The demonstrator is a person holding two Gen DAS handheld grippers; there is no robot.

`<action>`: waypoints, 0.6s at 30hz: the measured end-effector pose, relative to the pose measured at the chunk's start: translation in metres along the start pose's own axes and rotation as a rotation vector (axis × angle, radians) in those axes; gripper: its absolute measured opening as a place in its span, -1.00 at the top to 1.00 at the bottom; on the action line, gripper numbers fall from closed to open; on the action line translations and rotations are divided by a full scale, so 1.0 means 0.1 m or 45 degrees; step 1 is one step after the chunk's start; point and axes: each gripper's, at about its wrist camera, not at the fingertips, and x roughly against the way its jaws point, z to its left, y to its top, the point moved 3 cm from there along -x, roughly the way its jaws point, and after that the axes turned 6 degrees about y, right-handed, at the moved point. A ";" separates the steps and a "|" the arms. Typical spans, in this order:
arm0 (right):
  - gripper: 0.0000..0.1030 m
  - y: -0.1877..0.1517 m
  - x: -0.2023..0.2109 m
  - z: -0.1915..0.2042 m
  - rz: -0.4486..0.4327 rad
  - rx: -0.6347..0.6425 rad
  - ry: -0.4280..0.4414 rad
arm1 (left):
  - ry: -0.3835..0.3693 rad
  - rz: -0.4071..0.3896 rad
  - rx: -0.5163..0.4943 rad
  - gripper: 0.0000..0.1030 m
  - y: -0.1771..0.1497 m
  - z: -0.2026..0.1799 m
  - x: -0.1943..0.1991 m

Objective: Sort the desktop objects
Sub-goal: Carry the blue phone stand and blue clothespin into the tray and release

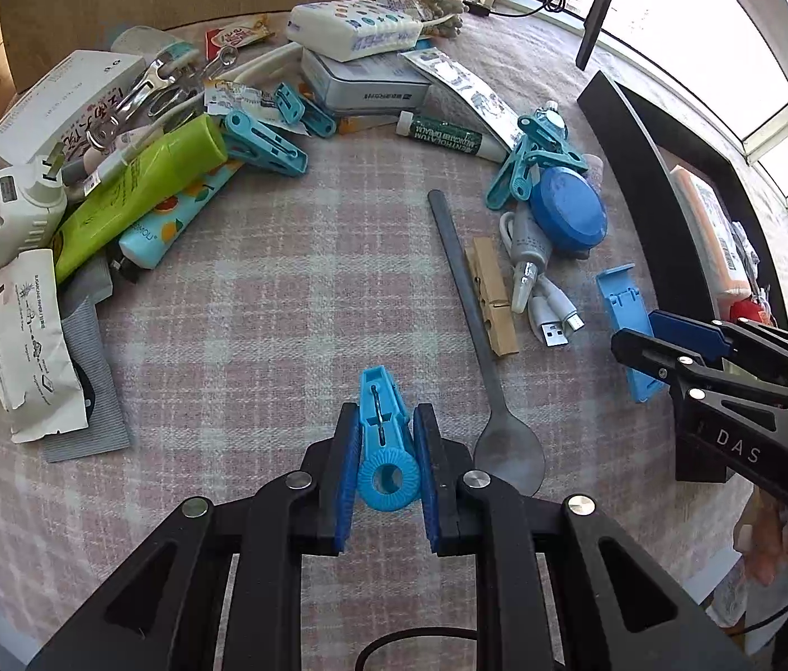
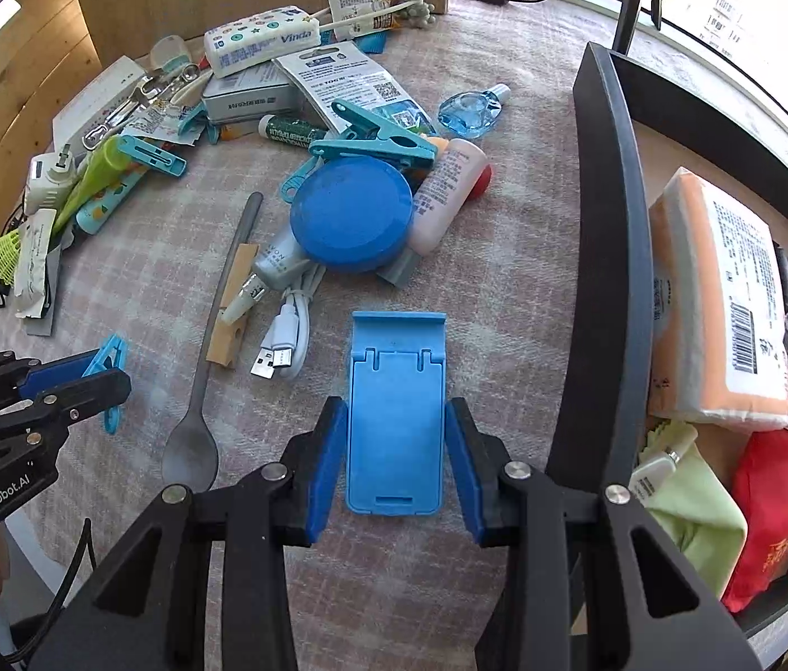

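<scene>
My left gripper is shut on a blue plastic clip, its ring end between the pads and its body pointing forward over the checked cloth. It shows in the right wrist view at the left. My right gripper stands around a light blue folding phone stand that lies flat on the cloth; small gaps show between the pads and its sides, so the gripper is open. The stand also shows in the left wrist view, with the right gripper over it.
A grey spoon, a wooden peg, a USB cable and a round blue tin lie mid-table. Tubes, clips and boxes pile at the back left. A black bin with tissue packs stands at the right.
</scene>
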 end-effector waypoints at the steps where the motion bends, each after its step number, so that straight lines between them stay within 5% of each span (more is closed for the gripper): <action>1: 0.32 0.01 0.04 -0.01 -0.011 -0.006 0.008 | -0.006 -0.011 -0.003 0.66 0.07 0.04 0.04; 9: 0.32 0.08 0.44 -0.22 -0.128 -0.080 0.026 | -0.056 -0.087 -0.079 0.66 0.33 -0.38 0.31; 18: 0.32 0.18 0.85 -0.91 -0.228 -0.216 -0.047 | -0.141 -0.148 -0.231 0.66 0.93 -1.24 0.41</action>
